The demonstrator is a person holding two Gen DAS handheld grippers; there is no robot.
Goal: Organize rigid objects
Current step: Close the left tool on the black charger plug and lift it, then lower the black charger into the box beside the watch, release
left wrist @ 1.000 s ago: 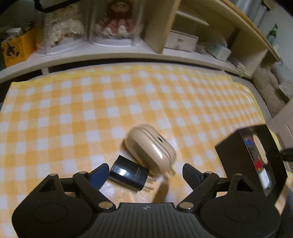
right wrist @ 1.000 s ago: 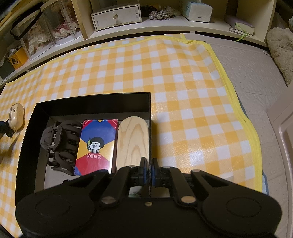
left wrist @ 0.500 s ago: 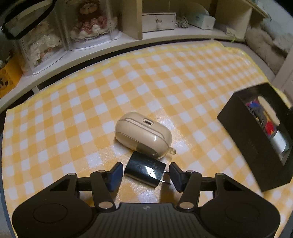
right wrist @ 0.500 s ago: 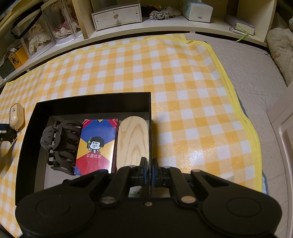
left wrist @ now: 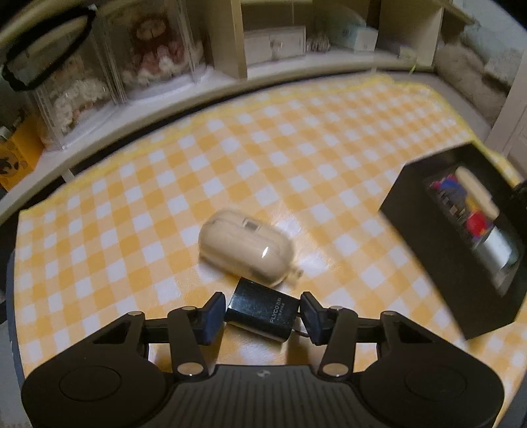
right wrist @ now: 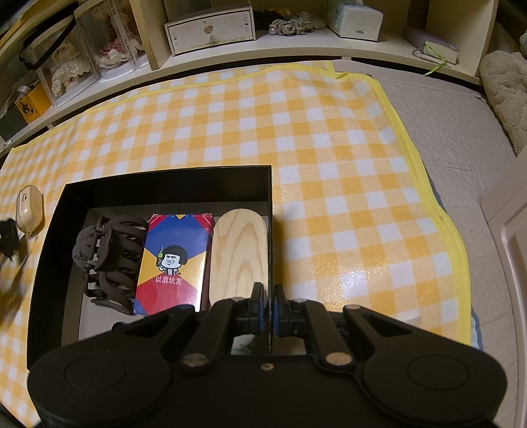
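Black charger (left wrist: 262,309) sits between the closing left hand-held gripper (left wrist: 262,311); pads touching it.

One black box (right wrist: 49,237) sits on one yellow checked cloth (right wrist: 329,197); inside it lie three things: one dark hair claw (right wrist: 105,260), one colourful card pack (right wrist: 173,263), one oval wooden piece (right wrist: 238,253); outside the box there are two small items: one cream earbud case (left wrist: 245,252) and one black charger plug (left wrist: 262,309); two clear display cases (left wrist: 108,59) with dolls stand on the shelf; one small white drawer unit (right wrist: 210,28).
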